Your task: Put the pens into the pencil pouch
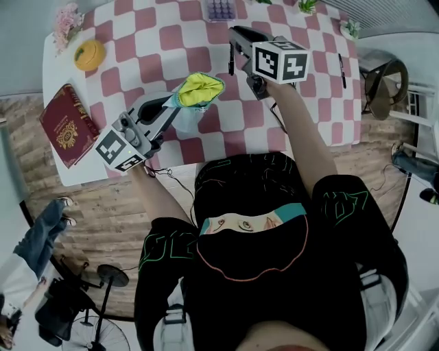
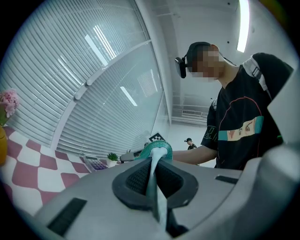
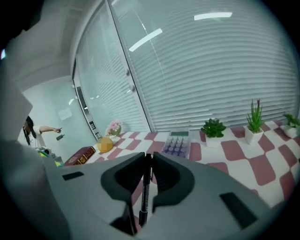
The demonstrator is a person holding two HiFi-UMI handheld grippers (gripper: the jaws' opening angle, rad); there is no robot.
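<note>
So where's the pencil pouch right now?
In the head view, the pencil pouch is held open over the checked table, left of centre, its edge pinched in the left tongs.

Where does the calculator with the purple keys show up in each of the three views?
Head view: calculator at the top edge, near the middle, partly cut off.
Left gripper view: calculator low, left of centre.
Right gripper view: calculator just right of centre.
Shared landmark: pink flowers, in all three.
</note>
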